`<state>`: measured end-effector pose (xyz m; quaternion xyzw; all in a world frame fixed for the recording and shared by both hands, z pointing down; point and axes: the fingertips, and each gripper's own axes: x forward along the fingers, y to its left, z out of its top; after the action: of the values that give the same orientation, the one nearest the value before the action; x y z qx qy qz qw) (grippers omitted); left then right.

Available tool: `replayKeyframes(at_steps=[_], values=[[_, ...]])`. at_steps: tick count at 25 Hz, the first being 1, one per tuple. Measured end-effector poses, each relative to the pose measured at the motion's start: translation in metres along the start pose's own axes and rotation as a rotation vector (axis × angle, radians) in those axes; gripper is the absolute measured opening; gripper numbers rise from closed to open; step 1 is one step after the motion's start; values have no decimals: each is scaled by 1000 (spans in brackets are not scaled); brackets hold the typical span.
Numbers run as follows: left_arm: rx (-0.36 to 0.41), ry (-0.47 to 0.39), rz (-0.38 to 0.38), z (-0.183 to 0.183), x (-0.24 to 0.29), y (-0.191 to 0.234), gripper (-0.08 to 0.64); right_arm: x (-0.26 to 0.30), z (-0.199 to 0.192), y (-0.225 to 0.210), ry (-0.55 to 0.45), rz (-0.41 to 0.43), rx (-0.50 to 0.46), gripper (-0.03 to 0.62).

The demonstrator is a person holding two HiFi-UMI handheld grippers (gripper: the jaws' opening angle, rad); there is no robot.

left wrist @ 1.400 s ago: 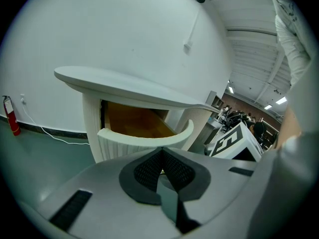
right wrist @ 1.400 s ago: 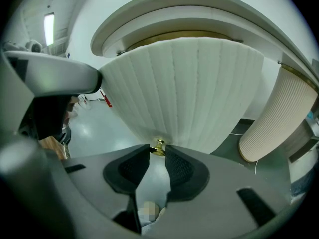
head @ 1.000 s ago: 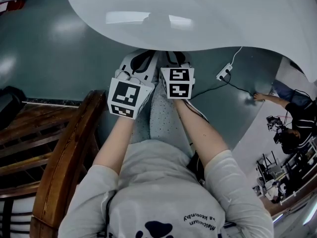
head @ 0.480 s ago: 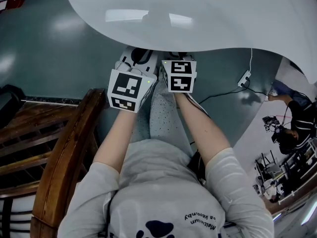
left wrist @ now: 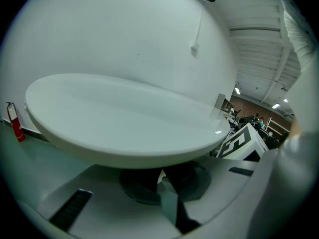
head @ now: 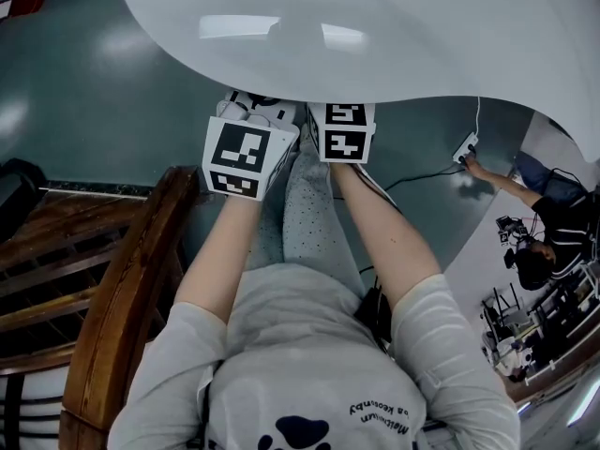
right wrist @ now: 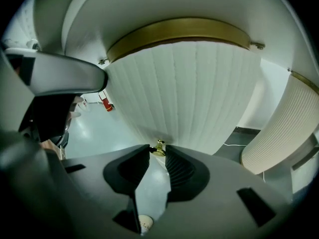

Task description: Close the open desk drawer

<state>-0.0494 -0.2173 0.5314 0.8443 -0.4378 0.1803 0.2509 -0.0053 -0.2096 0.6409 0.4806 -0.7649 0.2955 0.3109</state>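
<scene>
A small brass knob (right wrist: 159, 146) sticks out of a curved, white, ribbed front (right wrist: 184, 93) topped by a brass band. My right gripper (right wrist: 157, 149) is shut on that knob, one jaw tip at each side of it. In the head view its marker cube (head: 340, 131) sits at the rim of the round white desk top (head: 375, 26), with the jaws hidden beneath. My left gripper (left wrist: 162, 176) is shut with nothing in it and hangs just left of the right one, under the same rim. Its cube (head: 246, 157) also shows from above.
A wooden chair (head: 122, 289) stands at my left side. On the teal floor to the right lies a power strip (head: 462, 145) with its cable, and another person's hand (head: 469, 165) is at it. A second white ribbed body (right wrist: 284, 133) stands right of the knob.
Both grippers have slid forward together, further under the desk top's rim. On the floor the power strip has been pulled to the right.
</scene>
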Motion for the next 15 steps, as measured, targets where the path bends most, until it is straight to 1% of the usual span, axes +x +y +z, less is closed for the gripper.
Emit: replayKeyframes(at_steps=[2, 5, 8, 10, 15], values=[[-5, -7, 1, 4, 3, 3, 11, 2, 7, -2, -4, -3, 0, 109], [-3, -22, 1, 10, 5, 7, 11, 7, 7, 0, -1, 11, 0, 109], [2, -27, 3, 13, 9, 9, 11, 8, 15, -4, -7, 0, 1, 109], [3, -31, 2, 14, 12, 9, 11, 10, 12, -6, 0, 6, 1, 109], [3, -39, -1, 14, 14, 8, 11, 8, 20, -10, -15, -10, -3, 109]])
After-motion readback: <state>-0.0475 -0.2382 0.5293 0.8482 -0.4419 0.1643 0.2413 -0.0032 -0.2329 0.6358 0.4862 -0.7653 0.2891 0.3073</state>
